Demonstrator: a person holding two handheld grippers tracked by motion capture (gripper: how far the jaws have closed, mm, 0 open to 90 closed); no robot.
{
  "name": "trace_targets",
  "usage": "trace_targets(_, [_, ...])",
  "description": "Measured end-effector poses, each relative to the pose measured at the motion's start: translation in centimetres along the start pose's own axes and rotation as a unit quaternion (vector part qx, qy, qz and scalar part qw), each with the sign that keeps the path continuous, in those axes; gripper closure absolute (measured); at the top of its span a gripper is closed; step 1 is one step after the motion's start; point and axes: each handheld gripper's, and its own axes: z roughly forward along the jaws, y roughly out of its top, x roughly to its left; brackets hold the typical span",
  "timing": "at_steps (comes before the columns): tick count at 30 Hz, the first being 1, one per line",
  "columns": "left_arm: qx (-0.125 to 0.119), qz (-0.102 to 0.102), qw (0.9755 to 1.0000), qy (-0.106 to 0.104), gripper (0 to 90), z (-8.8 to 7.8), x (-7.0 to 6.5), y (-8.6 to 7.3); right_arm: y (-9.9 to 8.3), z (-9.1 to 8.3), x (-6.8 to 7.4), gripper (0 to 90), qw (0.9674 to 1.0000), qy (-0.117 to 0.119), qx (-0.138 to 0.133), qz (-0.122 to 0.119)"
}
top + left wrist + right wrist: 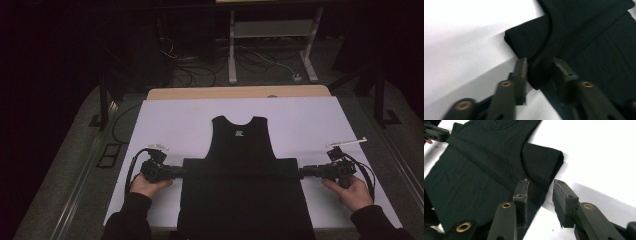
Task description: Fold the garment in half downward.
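— Black cloth hangs over the near edge of the counter (165, 120) between our two sleeves: that's the lower part of the shirt (243, 175), which we have lying flat, neck hole at the far end.

— And the jaws? We see the left gripper (181, 171) at the left end of the fold and the right gripper (302, 172) at the right end.

— Both stand partly open. Each has the folded sleeve edge between the jaws, but the pads aren't pressing it, so we hold nothing.

— How will it handle?

— Light and limp, we'd judge. It'll sag and slide on itself, nothing to break. We'd pinch both layers right at the fold's corners (534, 75), both sides (536, 192) alike, and keep it taut between us.
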Motion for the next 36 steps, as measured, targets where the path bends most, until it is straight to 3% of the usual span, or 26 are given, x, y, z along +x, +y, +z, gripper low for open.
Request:
trace_targets(4, [-0.007, -0.009, 0.9999, 0.003, 52.6, -0.1, 0.1, 0.1, 0.1, -0.3, 0.2, 53.9, 0.9999, -0.001, -0.013, -0.002])
trace_targets(10, [-0.028, -0.006, 0.9996, 0.001, 40.4, -0.7, 0.1, 0.4, 0.1, -0.5, 0.1, 30.7, 0.9991, 0.005, -0.039, -0.015])
trace_targets(13, [-0.037, -0.002, 0.9992, 0.012, 38.0, -0.7, 0.2, 0.4, 0.3, -0.6, 0.1, 22.5, 0.9988, -0.003, -0.047, -0.014])
trace_targets(15, [-0.044, -0.008, 0.999, 0.004, 37.7, -0.8, 0.4, 0.5, 0.4, -0.7, 0.0, 15.5, 0.9984, -0.007, -0.054, -0.012])
trace_targets(20, [-0.064, -0.001, 0.9979, 0.014, 25.4, -1.0, 0.7, 0.7, 0.9, -0.9, 0.0, 5.1, 0.9976, -0.021, -0.065, -0.014])
trace_targets(28, [-0.07, 0.005, 0.9975, 0.011, 11.8, -1.0, 1.0, 1.3, 1.5, -1.1, 0.0, 0.0, 0.9967, -0.022, -0.073, -0.029])
trace_targets(36, [-0.067, 0.017, 0.9976, 0.003, 0.0, -0.7, 0.6, 2.5, 1.8, -1.1, -0.4, 0.0, 0.9956, -0.027, -0.086, -0.024])
